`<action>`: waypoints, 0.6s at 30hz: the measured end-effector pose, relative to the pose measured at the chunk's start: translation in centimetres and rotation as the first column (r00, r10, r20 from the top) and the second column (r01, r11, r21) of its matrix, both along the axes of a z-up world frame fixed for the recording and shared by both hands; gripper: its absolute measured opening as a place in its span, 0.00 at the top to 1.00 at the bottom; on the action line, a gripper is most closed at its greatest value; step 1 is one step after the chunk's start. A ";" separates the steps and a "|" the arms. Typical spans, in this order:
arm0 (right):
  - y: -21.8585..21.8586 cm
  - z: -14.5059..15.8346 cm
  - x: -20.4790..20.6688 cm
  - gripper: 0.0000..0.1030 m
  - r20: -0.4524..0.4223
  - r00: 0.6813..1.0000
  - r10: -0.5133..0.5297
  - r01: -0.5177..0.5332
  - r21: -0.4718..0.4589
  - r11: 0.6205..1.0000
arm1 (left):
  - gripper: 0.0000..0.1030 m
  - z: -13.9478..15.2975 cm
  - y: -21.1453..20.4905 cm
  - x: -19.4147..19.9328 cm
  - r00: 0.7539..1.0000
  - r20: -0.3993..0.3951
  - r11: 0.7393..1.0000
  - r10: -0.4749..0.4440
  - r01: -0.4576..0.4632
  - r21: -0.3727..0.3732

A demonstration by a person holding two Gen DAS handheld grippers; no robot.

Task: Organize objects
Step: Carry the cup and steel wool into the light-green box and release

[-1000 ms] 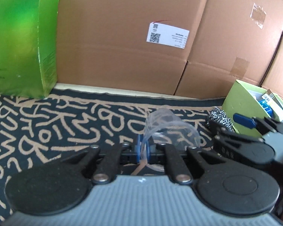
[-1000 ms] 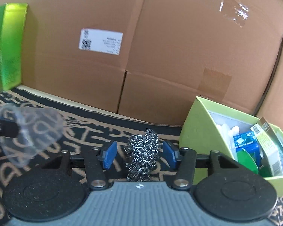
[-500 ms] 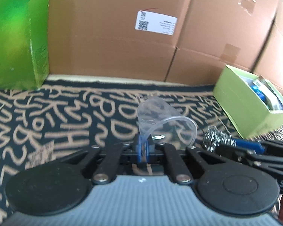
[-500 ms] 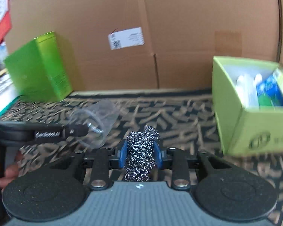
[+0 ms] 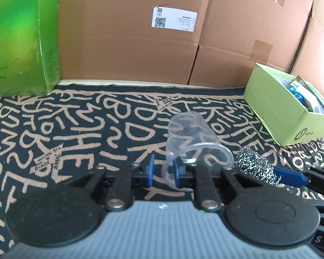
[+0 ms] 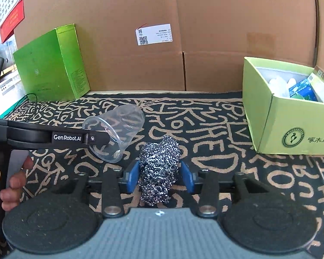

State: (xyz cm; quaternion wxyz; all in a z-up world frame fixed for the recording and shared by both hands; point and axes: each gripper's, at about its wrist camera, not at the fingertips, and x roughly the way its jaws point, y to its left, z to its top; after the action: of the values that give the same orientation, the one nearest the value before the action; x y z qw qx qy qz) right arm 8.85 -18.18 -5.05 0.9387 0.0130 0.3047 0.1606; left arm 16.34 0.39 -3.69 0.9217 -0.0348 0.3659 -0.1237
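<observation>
Steel wool scrubber is pinched between the blue pads of the right tool, held up over the middle of the patterned tabletop. The left tool looks spread: its pads stand apart with the rim of the clear plastic cup hanging between them, against the right pad. The cup lies tipped on its side, mouth toward the camera, just left of the scrubber.

My guess is both are headed for the open light-green box at the right edge of the tabletop. For the scrubber, I'd go up and over the near wall, then let go only once it's well inside, since springy wire wool can snag on a pad. The cup is flimsy, so a gentle squeeze is enough.

That box already holds some white bottle-ish things, a blue packet and a carton leaning in the right corner, so room is tight. The tall bright-green box at the back left corner is closed.
</observation>
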 end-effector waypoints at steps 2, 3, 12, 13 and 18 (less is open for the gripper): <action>0.1 -0.3 0.1 0.59 -0.013 1.000 0.006 -0.006 0.001 1.000 | 0.92 -0.1 0.0 0.0 1.000 -0.005 1.000 -0.012 0.012 -0.007; 0.1 -0.4 0.1 0.61 -0.019 1.000 0.012 -0.012 0.006 1.000 | 0.92 0.0 -0.1 -0.1 1.000 -0.004 1.000 -0.019 0.019 -0.008; -1.8 1.8 -1.3 0.65 0.063 0.998 -0.009 0.006 0.043 0.999 | 0.94 3.5 -1.7 -1.6 0.995 0.070 0.997 -0.065 0.067 -0.031; -2.2 2.4 -1.5 0.65 0.084 0.996 -0.019 0.015 0.047 0.999 | 0.94 4.2 -2.2 -1.6 0.993 0.085 0.996 -0.077 0.080 -0.038; -5.5 5.5 -2.1 0.64 0.192 0.978 -0.088 0.078 0.058 0.995 | 0.94 7.5 -5.8 -1.2 0.977 0.154 0.986 -0.148 0.159 -0.057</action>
State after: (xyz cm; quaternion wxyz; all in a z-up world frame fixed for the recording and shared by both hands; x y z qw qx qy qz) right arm 6.73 -23.71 0.49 0.9692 0.0334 0.2069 0.1292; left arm 15.14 -5.42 3.80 0.9325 -0.0288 0.2929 -0.2093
